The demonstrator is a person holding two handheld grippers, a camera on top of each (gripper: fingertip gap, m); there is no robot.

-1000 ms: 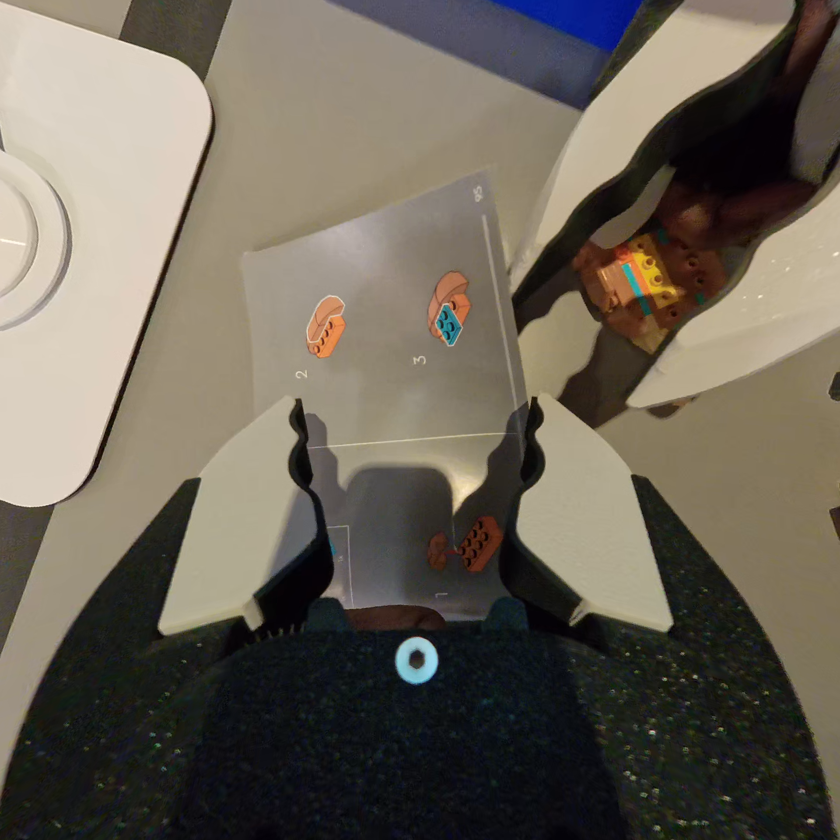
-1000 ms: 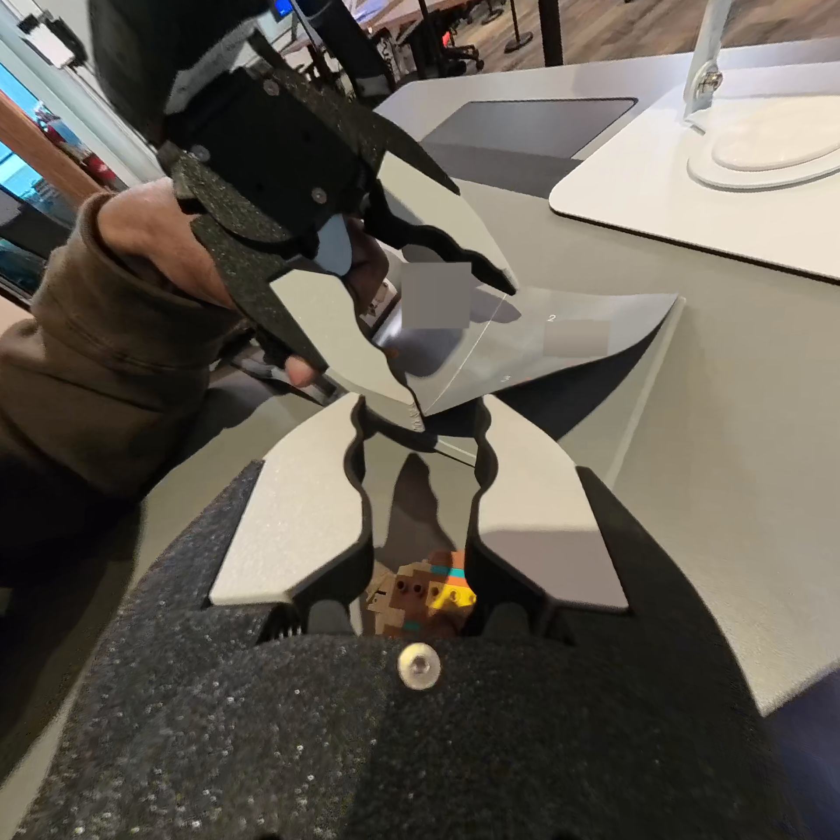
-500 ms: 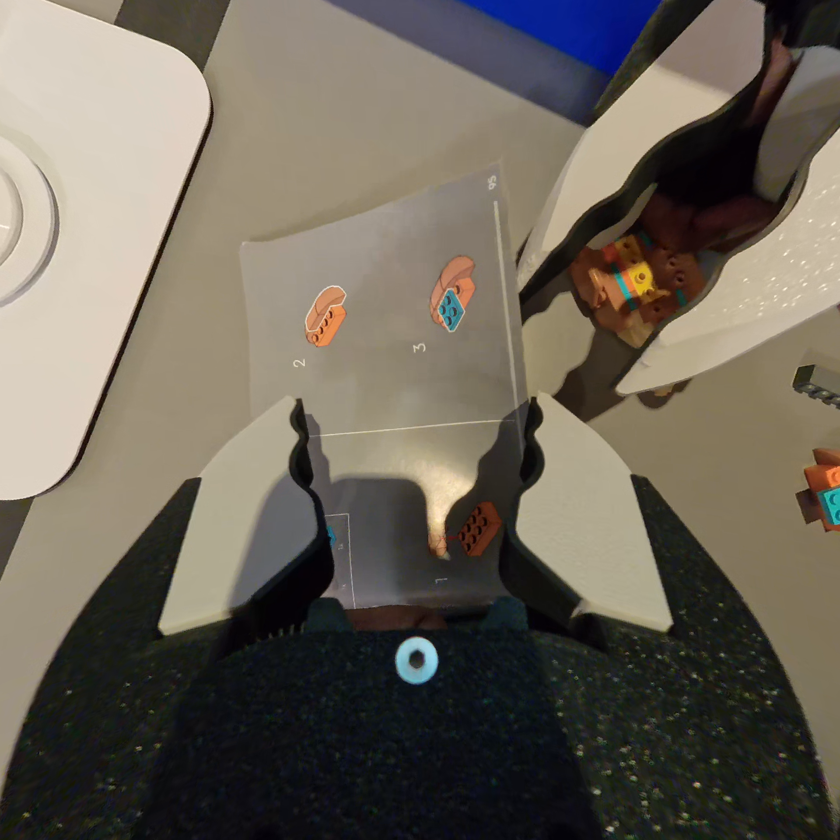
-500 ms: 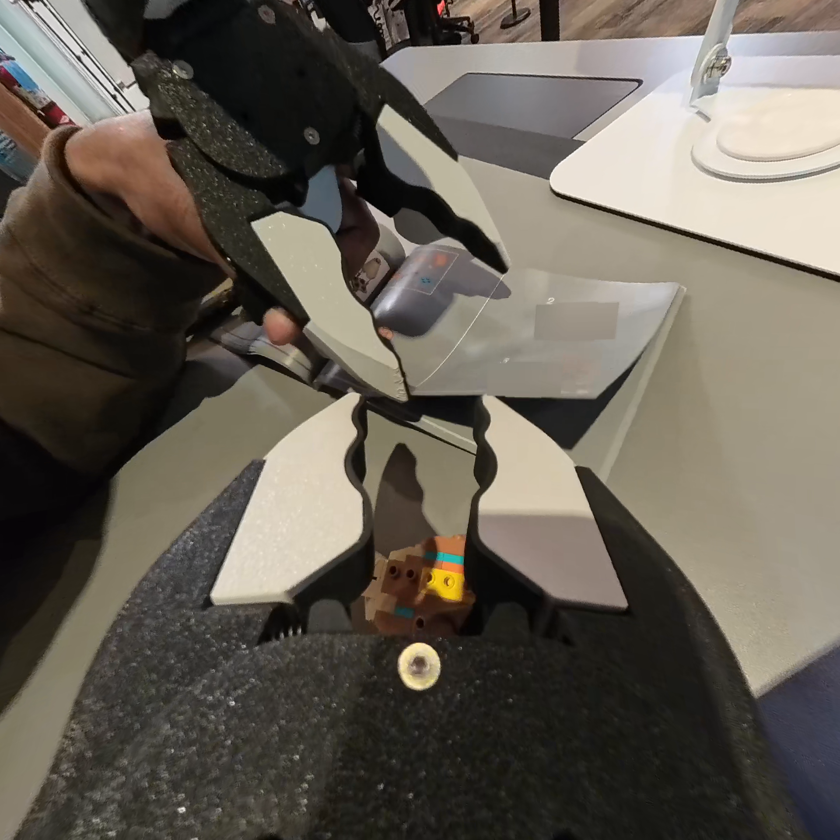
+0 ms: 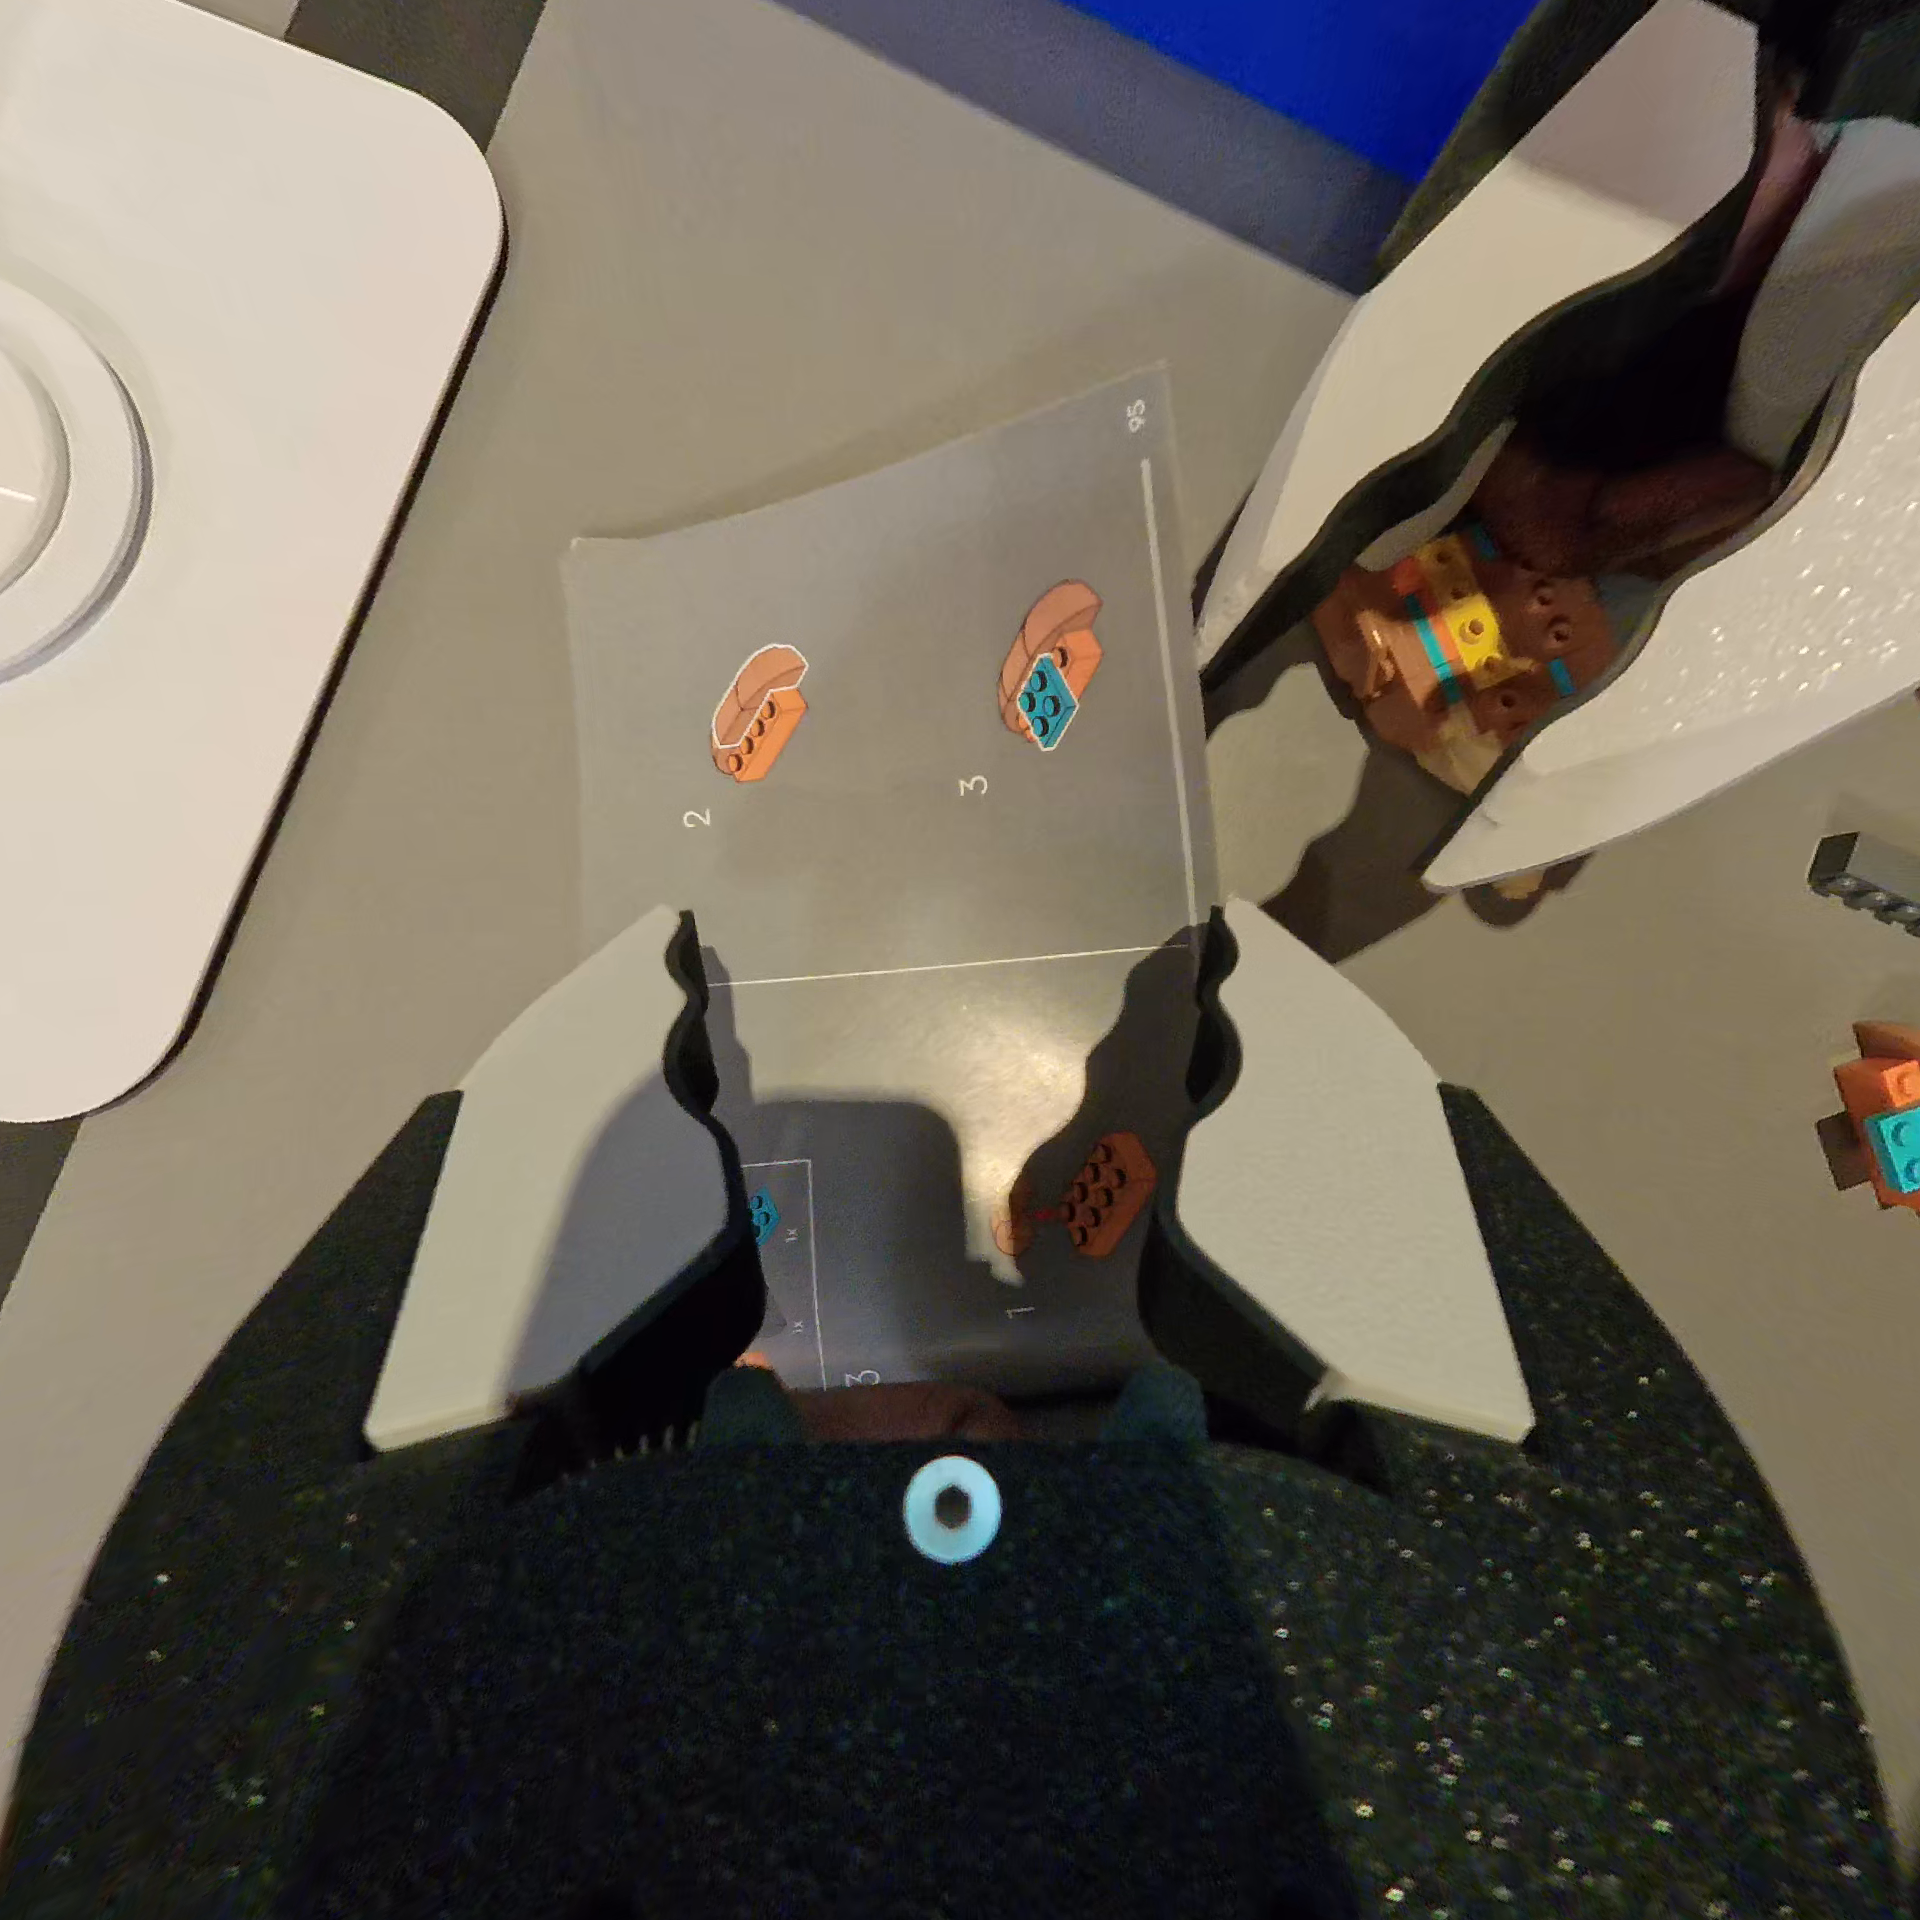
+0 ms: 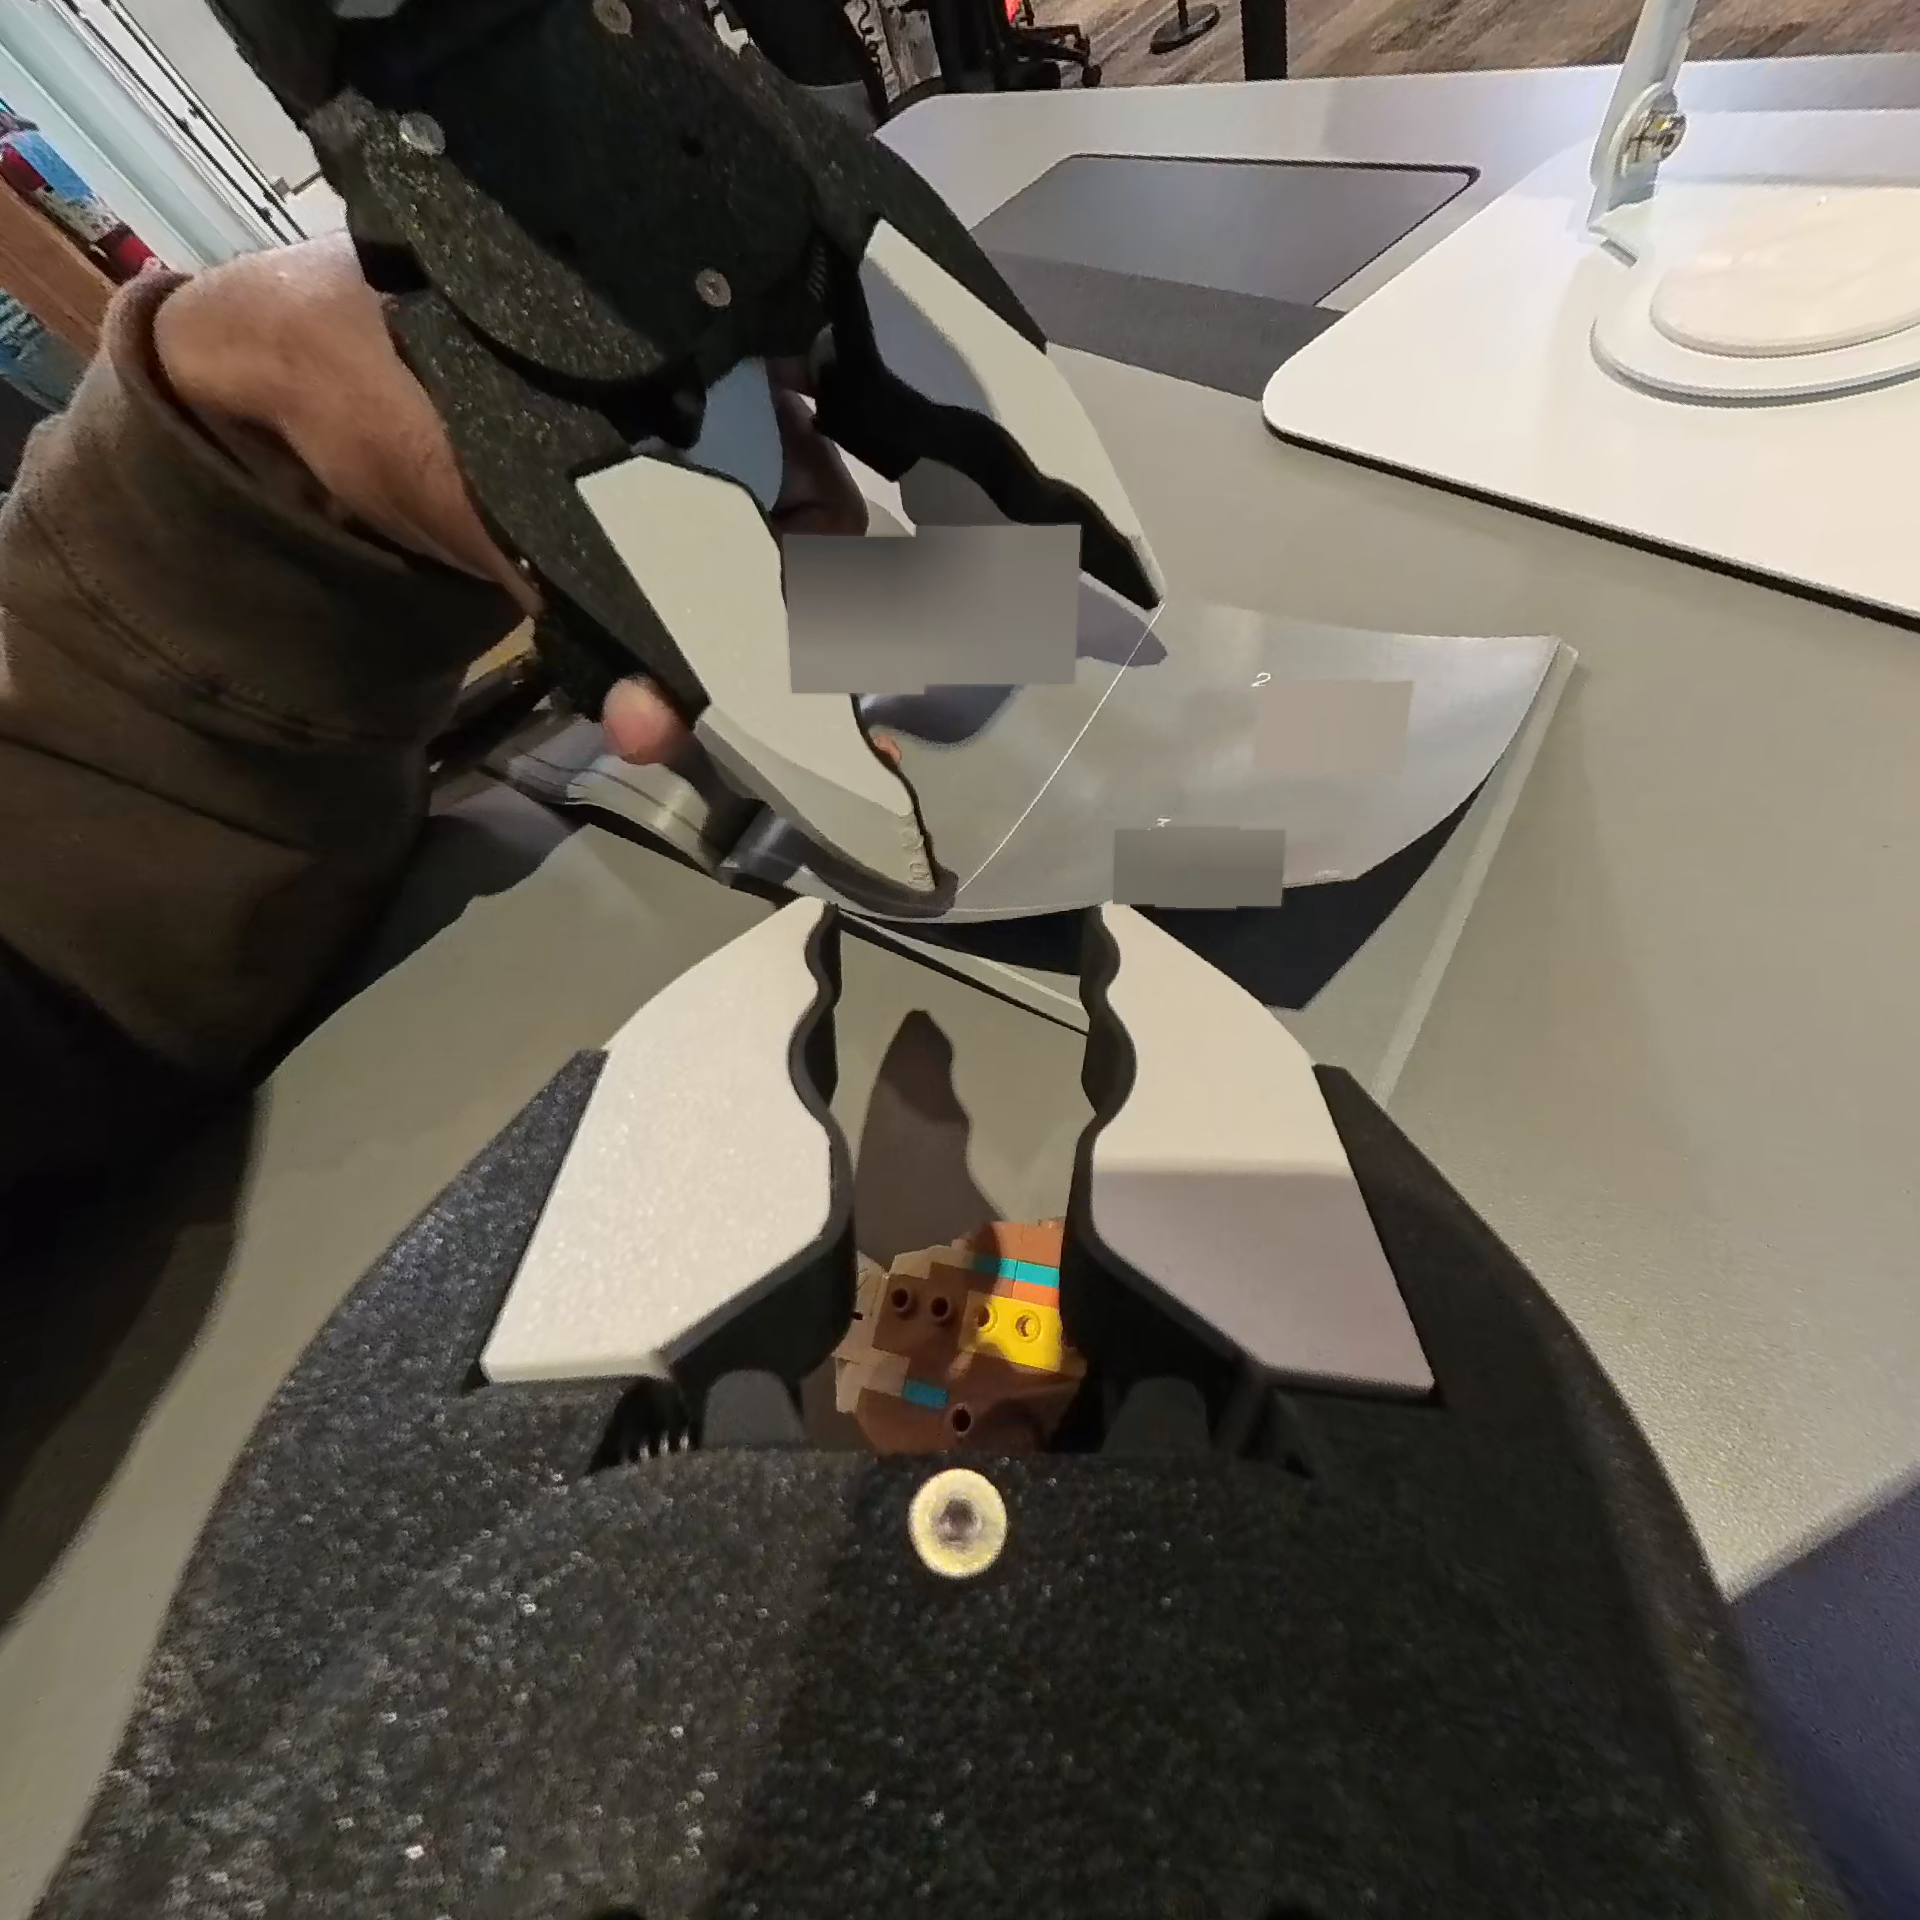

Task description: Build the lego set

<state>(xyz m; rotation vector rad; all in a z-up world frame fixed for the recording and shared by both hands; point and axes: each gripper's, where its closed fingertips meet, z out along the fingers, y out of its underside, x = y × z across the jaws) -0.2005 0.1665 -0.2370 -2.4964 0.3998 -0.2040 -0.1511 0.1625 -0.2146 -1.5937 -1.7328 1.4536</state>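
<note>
Lego model (image 6: 961,1335), brown with yellow and teal, clamped deep inside right gripper (image 6: 956,935). Left gripper (image 5: 945,935) spread over one instruction page (image 5: 883,665). Grey table (image 5: 727,312); two loose brick pieces (image 5: 1886,1127) at right; one white base (image 5: 208,520). Office room behind.

Booklet page (image 5: 883,727) lifted off the counter (image 5: 727,312), its near end lying between the fingers of the left claw (image 5: 945,935). Right claw (image 5: 1558,665) just beside the page's right edge, a brick model (image 5: 1475,644) deep between its fingers. From the right wrist view: model (image 6: 966,1340) sits at the base of the right claw (image 6: 956,925); left claw (image 6: 1029,727) ahead and left, over the page (image 6: 1351,748). Base plate (image 5: 208,520) at the counter's far-left side, well apart from the page. Loose bricks (image 5: 1886,1132) on the counter near its right edge, a long brick (image 5: 1860,883) just behind them.
</note>
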